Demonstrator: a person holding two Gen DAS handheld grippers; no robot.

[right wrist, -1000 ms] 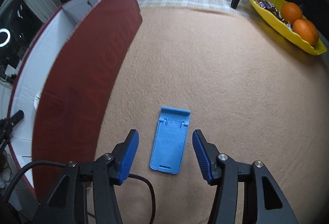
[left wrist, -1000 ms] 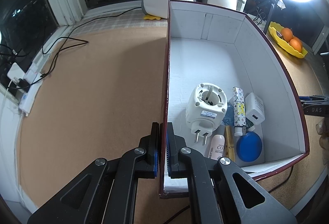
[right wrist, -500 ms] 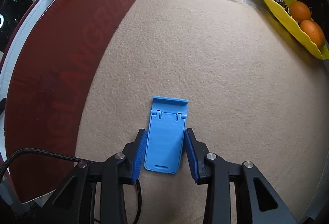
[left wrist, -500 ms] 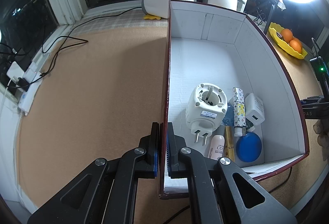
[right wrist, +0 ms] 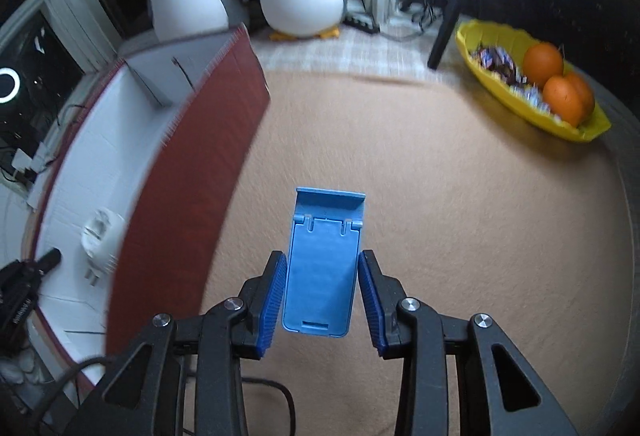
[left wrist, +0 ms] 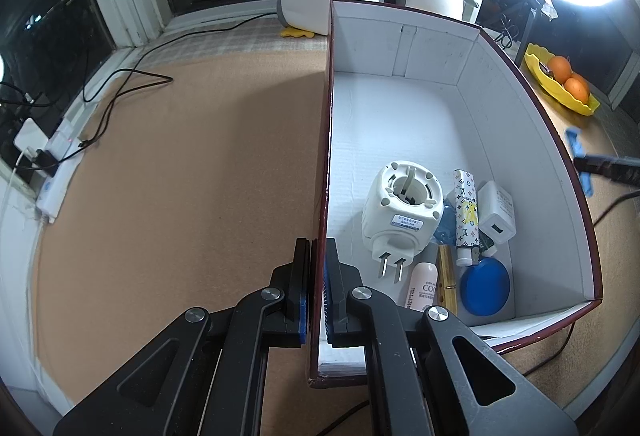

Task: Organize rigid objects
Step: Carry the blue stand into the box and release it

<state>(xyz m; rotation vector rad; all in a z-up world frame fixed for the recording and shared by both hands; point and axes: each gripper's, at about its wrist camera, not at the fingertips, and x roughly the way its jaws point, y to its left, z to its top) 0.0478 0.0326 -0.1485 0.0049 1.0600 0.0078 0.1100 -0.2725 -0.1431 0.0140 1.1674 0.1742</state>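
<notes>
My right tool [right wrist: 322, 296] is closed on the blue phone stand [right wrist: 322, 268], its ribbed pads pressed against the stand's two long edges. I grip it near the slotted end, so the lipped end sticks out ahead of the fingers, where I can see it and steer it. The stand looks lifted clear of the tan worktop [right wrist: 460, 216], and the blur around it suggests I am moving; I judge I am carrying it toward the box [right wrist: 192, 172], which stands just to the left of the stand in this view, its dark red wall facing me.

My left tool [left wrist: 318, 292] is clamped on the near end of the box's left wall [left wrist: 325, 140], one pad outside, one inside. I hold it there, I think, to keep the light cardboard from sliding or tipping while the other tool reaches over the rim.

Inside the box, everything sorted so far is bunched in the corner nearest my left tool: the white plug adapter [left wrist: 402, 214] lying with its prongs toward me, a patterned tube [left wrist: 465, 214], a white USB charger [left wrist: 496, 214], a pink-capped bottle [left wrist: 422, 286], a wooden clothes peg [left wrist: 446, 278] and a round blue lid [left wrist: 485, 286]. The far half of the box floor is bare white, so that looks like the easy place to lay the stand flat.

From the left wrist view, the stand shows as a blue sliver [left wrist: 578, 160] just beyond the box's right wall.

The yellow fruit tray [right wrist: 536, 108] sits well apart from the box, out of my path.
</notes>
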